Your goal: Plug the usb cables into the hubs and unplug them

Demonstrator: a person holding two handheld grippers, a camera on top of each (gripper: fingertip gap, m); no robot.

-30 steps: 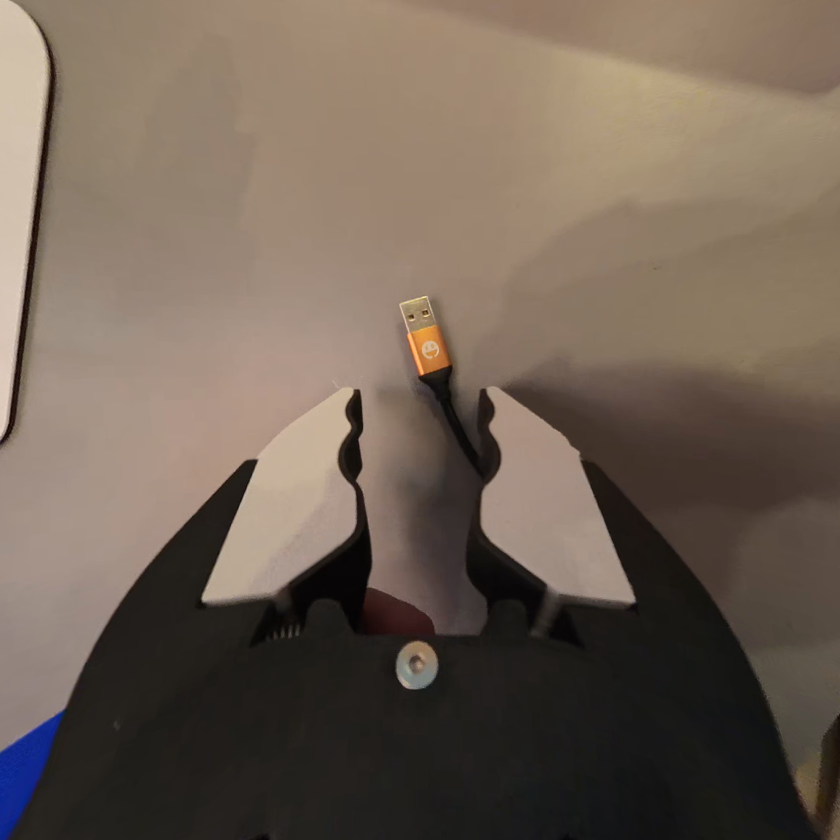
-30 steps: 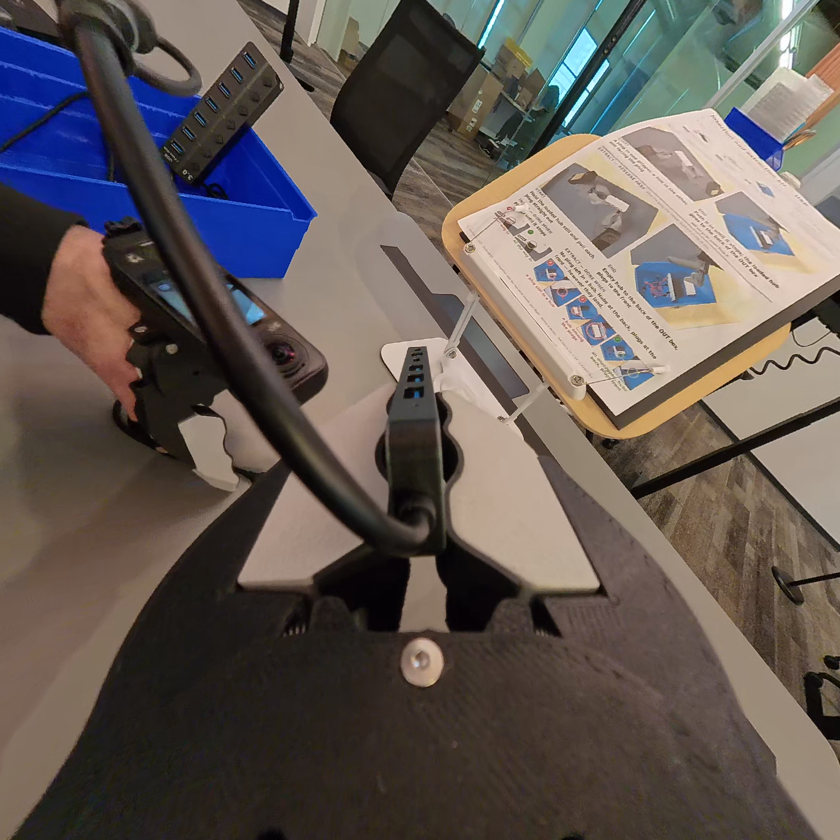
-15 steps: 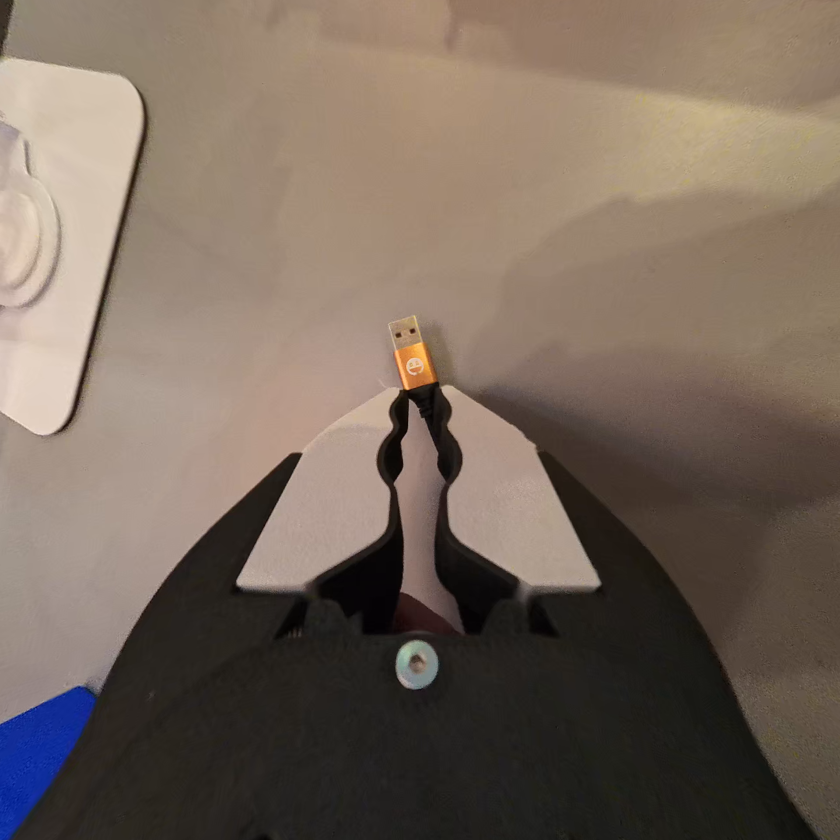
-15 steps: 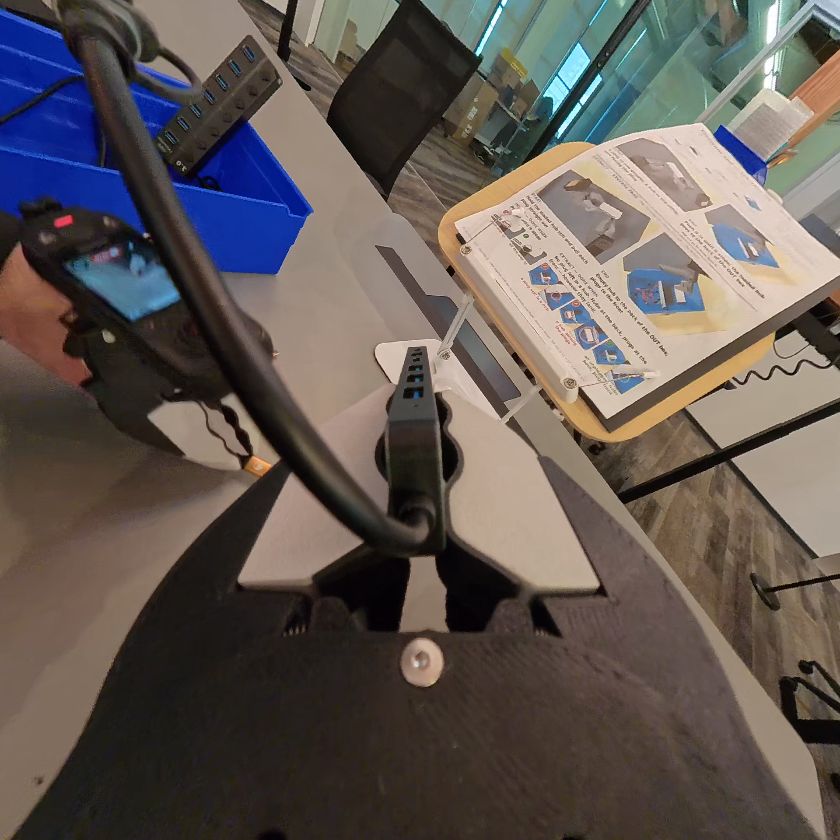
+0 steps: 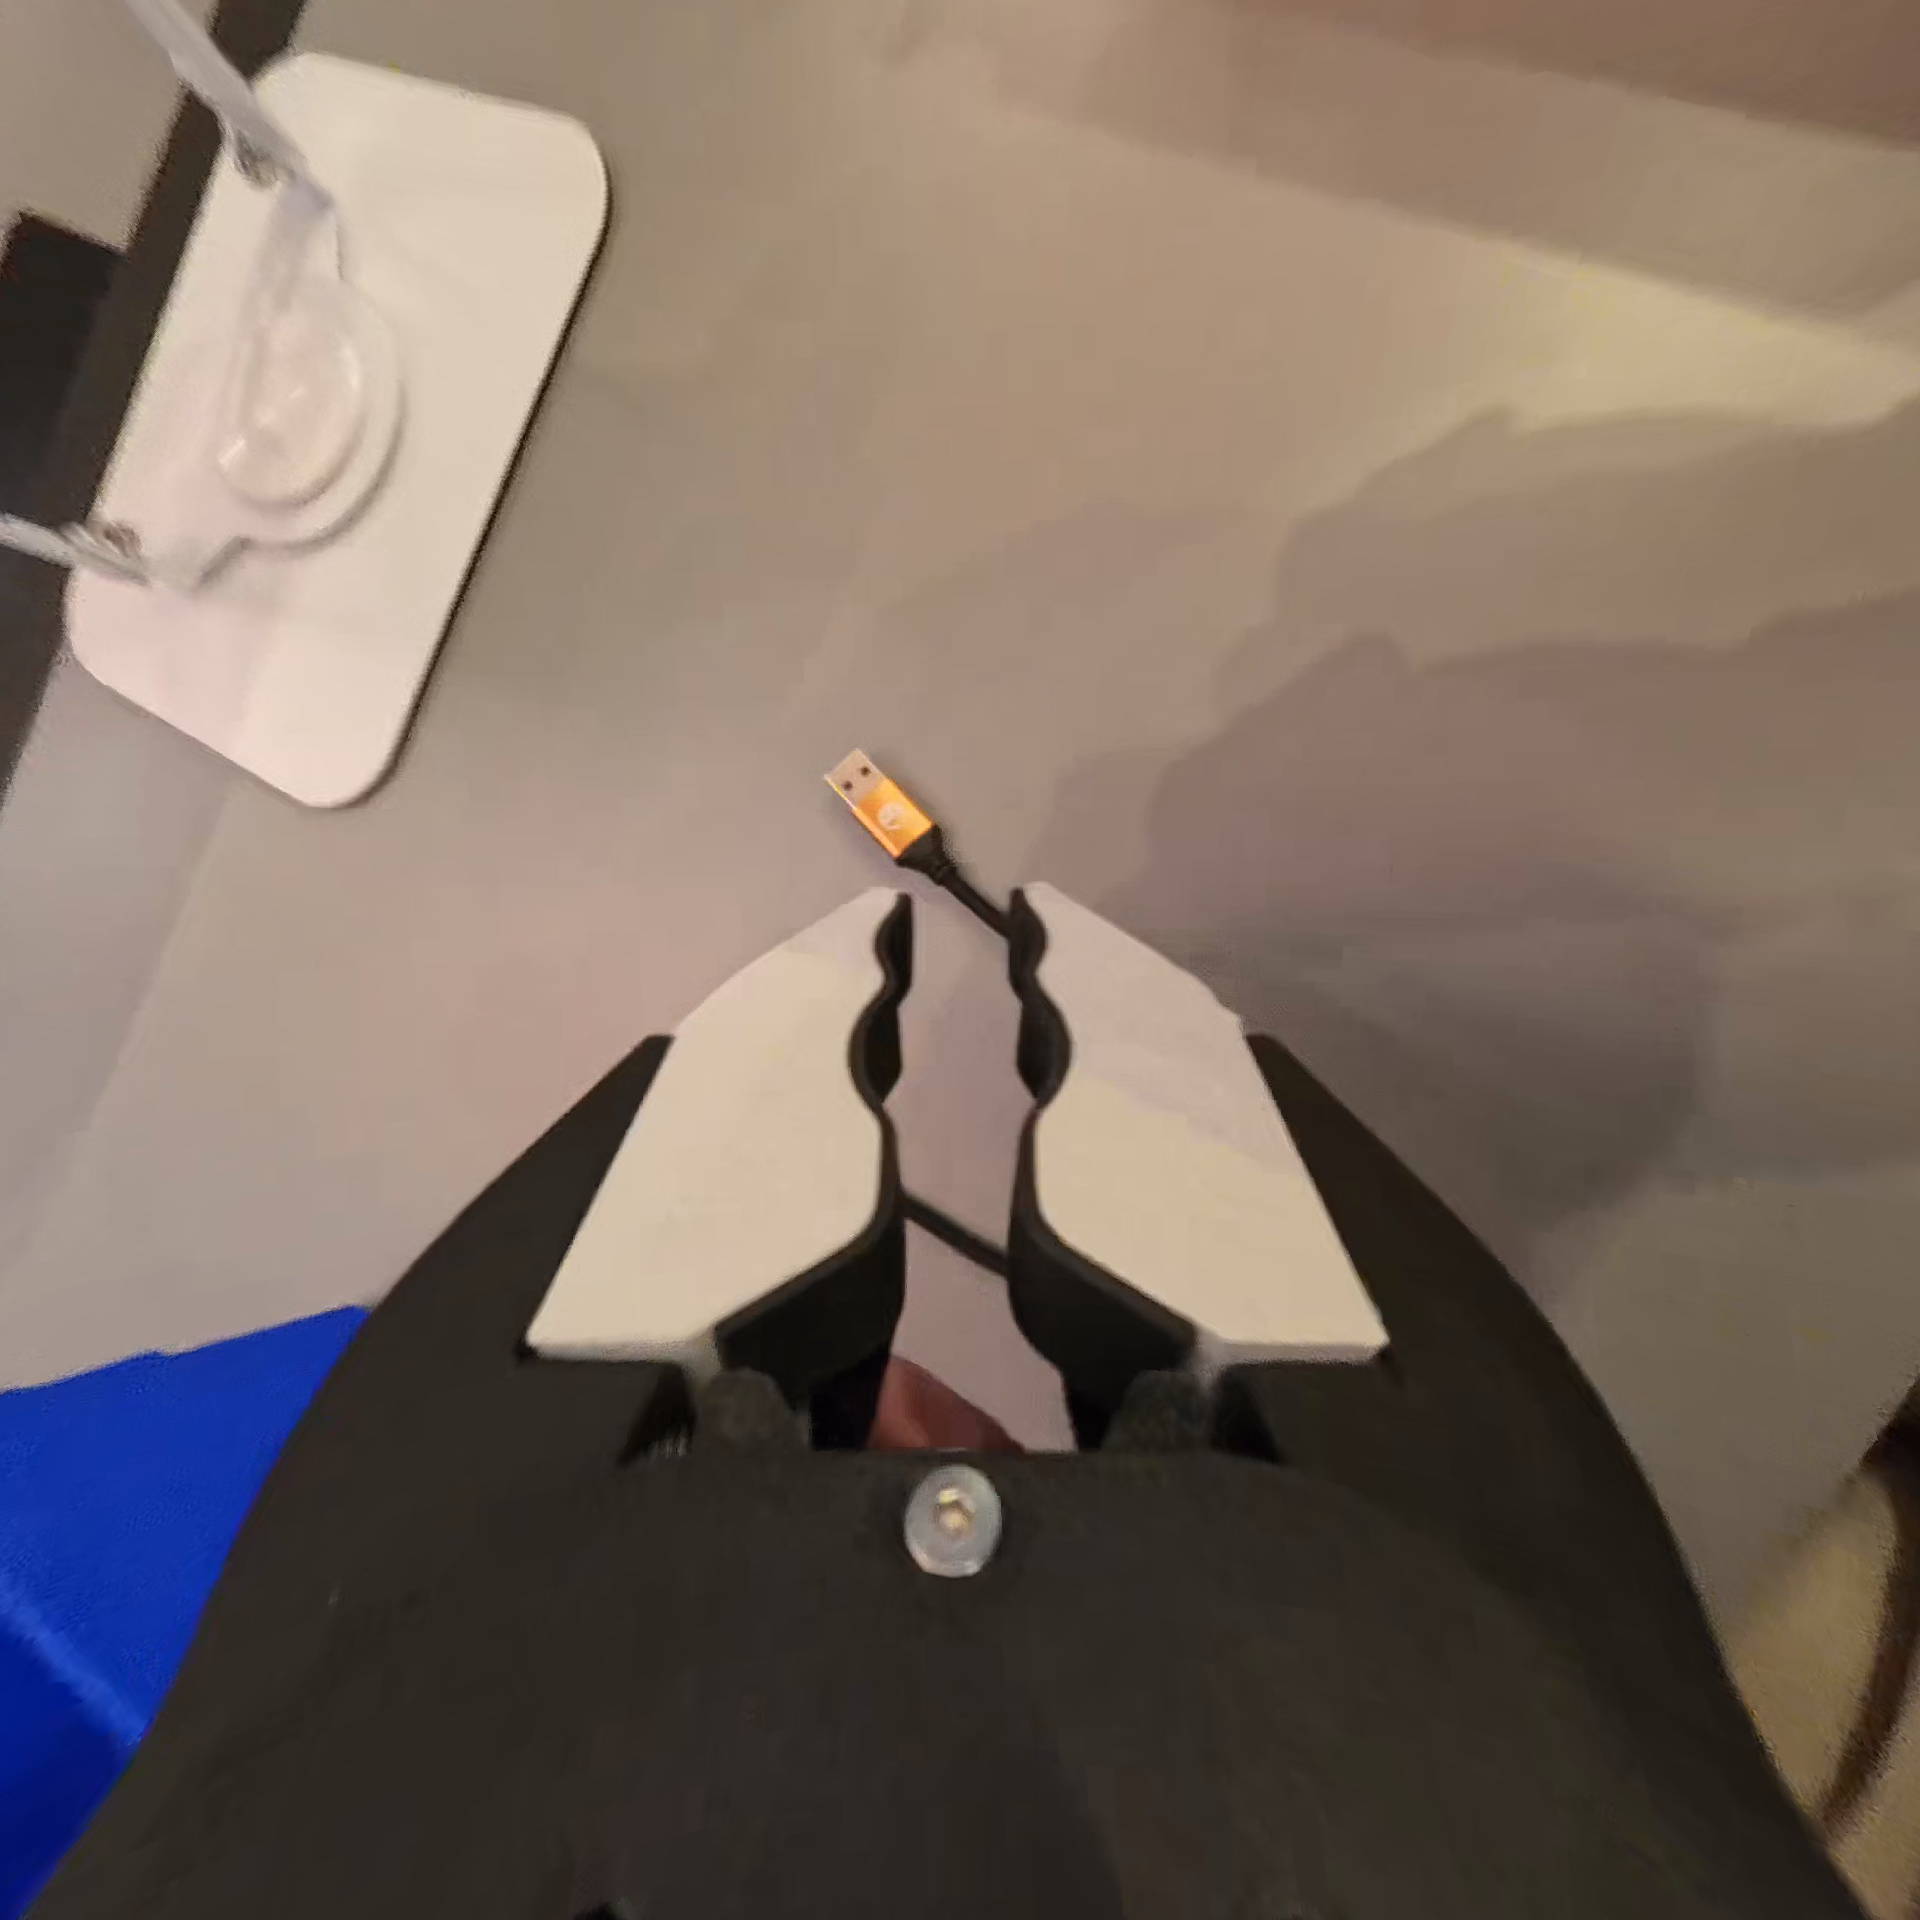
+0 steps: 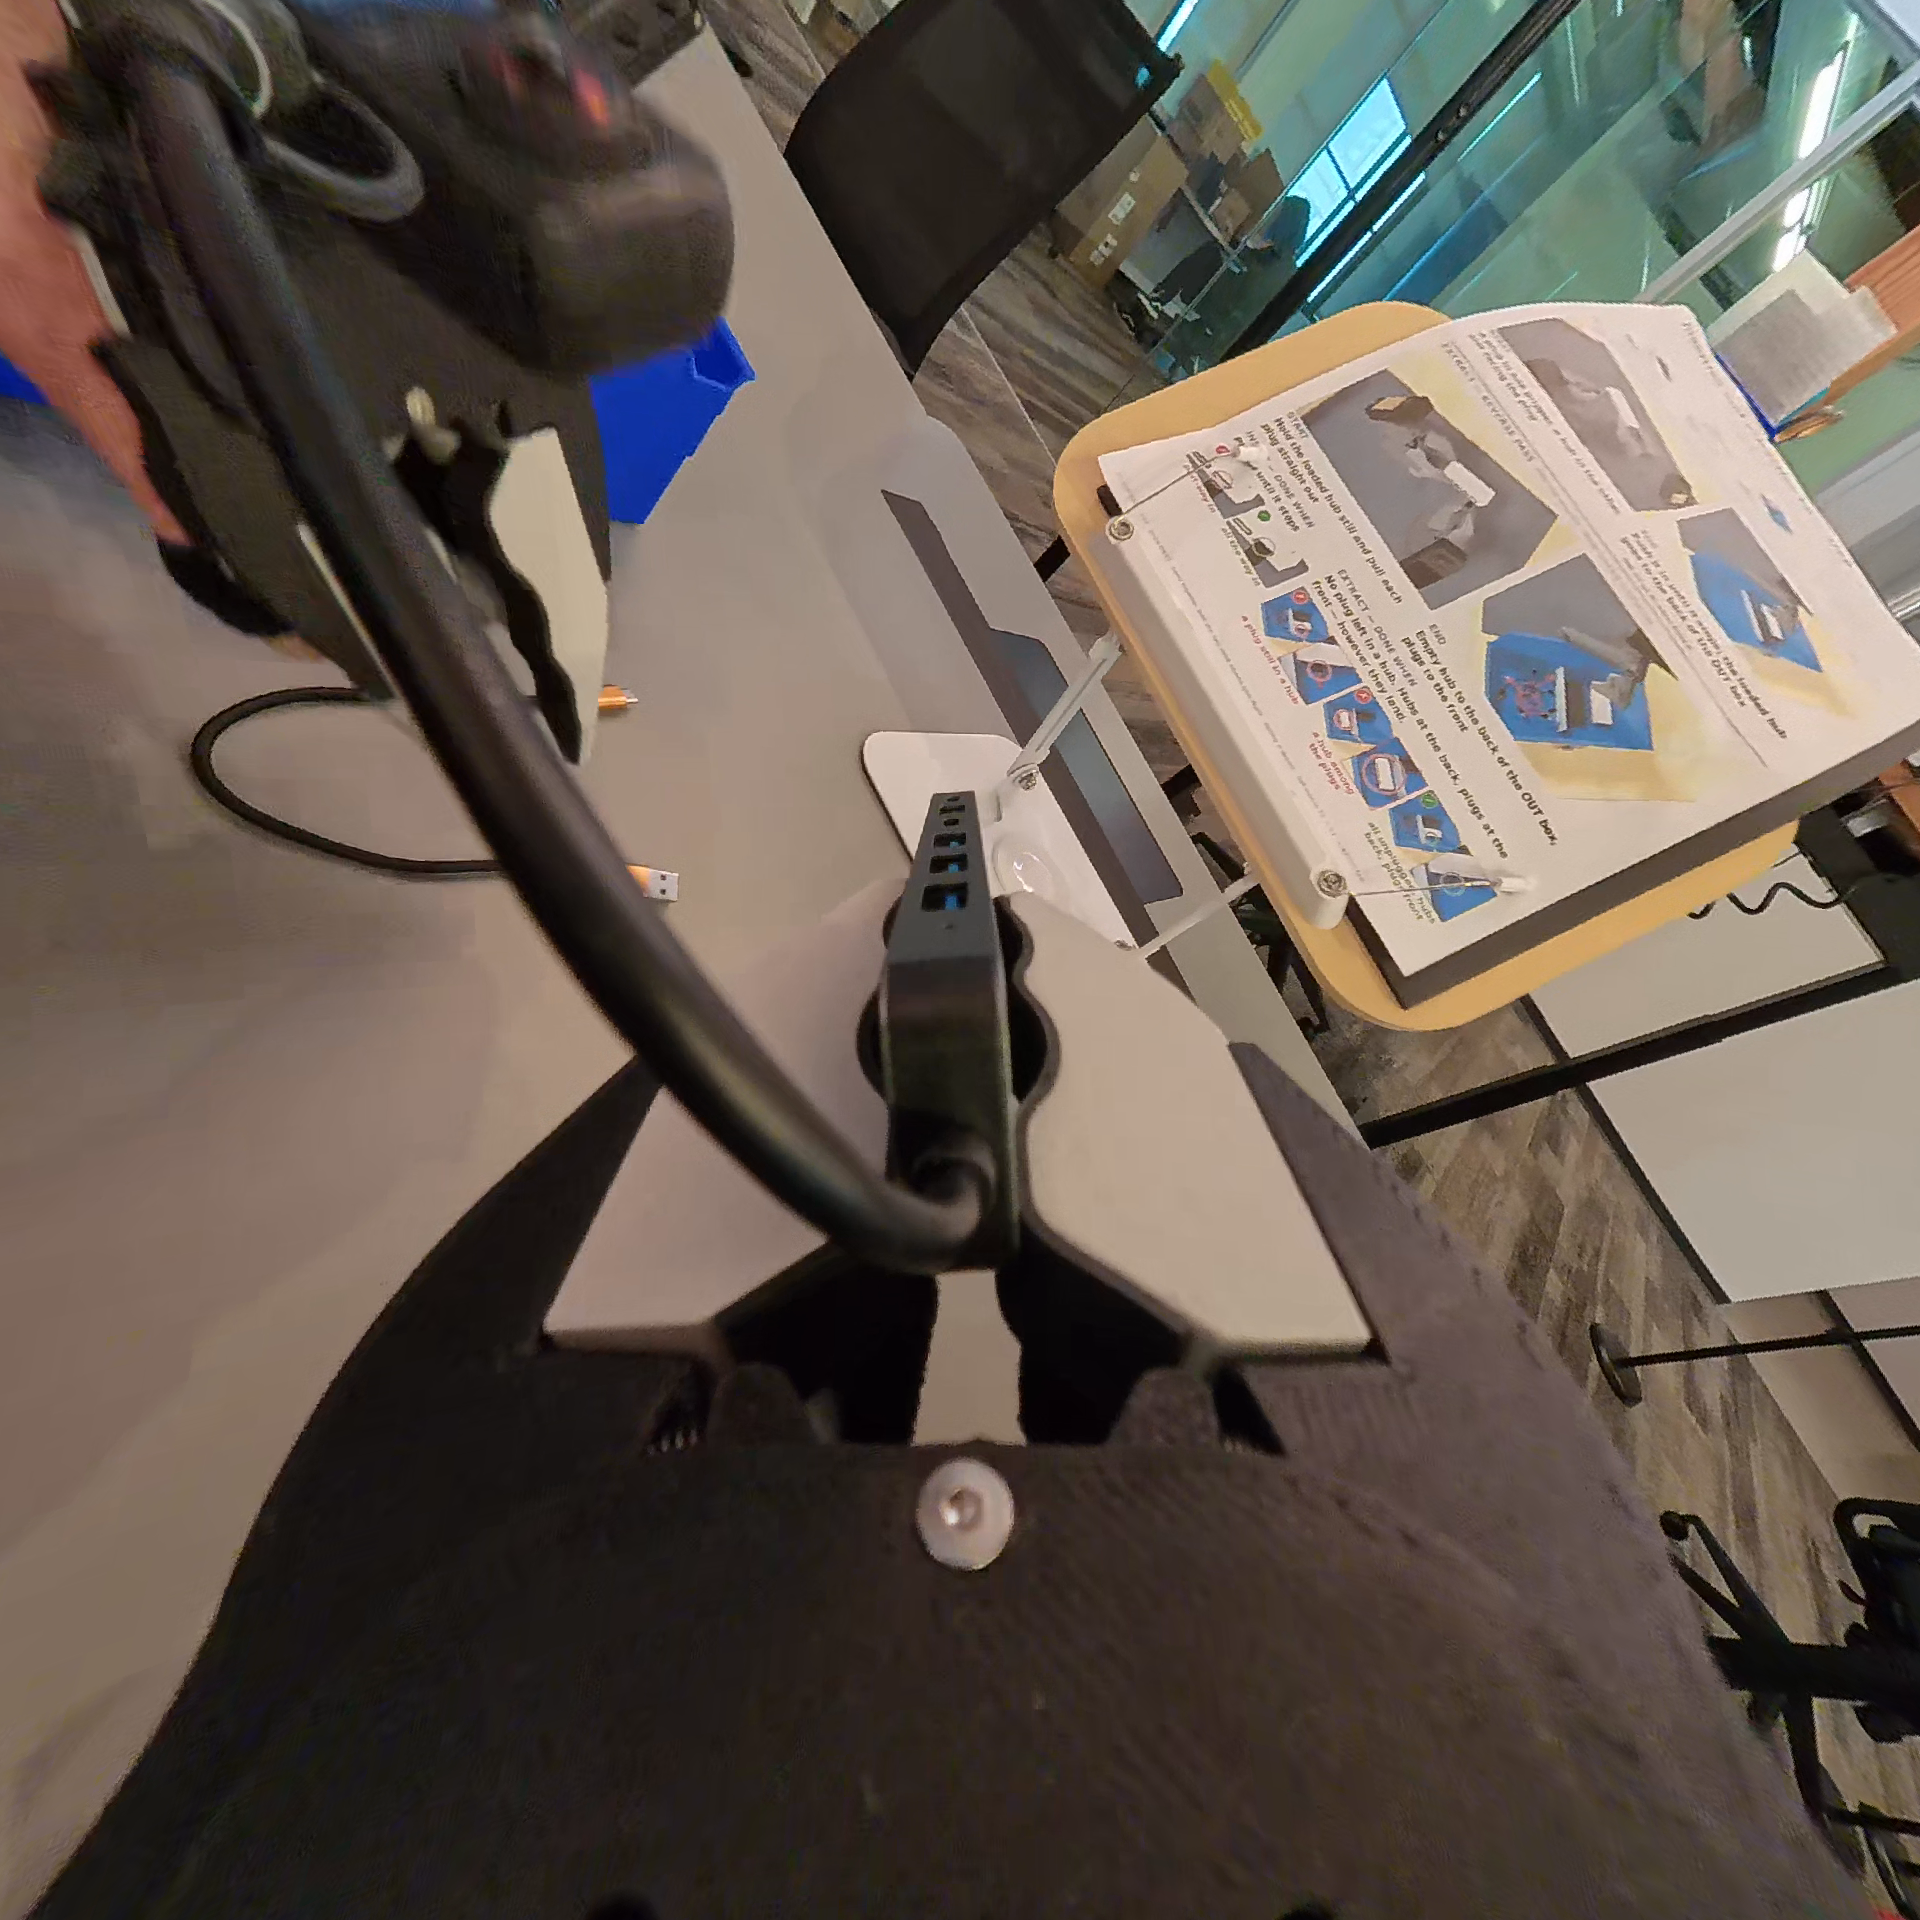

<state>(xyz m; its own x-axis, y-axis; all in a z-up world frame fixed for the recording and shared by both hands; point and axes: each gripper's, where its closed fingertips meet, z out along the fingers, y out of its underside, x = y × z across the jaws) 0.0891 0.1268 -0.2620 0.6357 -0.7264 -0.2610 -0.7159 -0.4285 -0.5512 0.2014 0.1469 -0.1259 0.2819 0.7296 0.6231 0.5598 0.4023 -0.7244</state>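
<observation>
My left gripper (image 5: 961, 902) is over the grey table with its jaws a narrow gap apart. An orange USB plug (image 5: 881, 821) lies just ahead of the tips. Its thin black cable (image 5: 977, 912) touches the right fingertip and passes under the fingers. My right gripper (image 6: 948, 906) is shut on a black USB hub (image 6: 943, 966), ports facing away. The hub's thick black cable (image 6: 499, 748) arcs up to the left. In the right wrist view one left-gripper finger (image 6: 551, 540) shows beside that plug (image 6: 618, 698). A second orange plug (image 6: 660, 883) lies on the table.
A white stand base (image 5: 343, 416) sits far left on the table and also shows in the right wrist view (image 6: 920, 764). It carries an instruction board (image 6: 1507, 644). A blue bin (image 6: 675, 416) stands behind the left gripper. A black chair (image 6: 966, 135) is beyond the table edge.
The left gripper closed around the cable behind the orange plug, then opened to a narrow gap and swung, so the plug now points up-left. The right gripper kept hold of the hub.
</observation>
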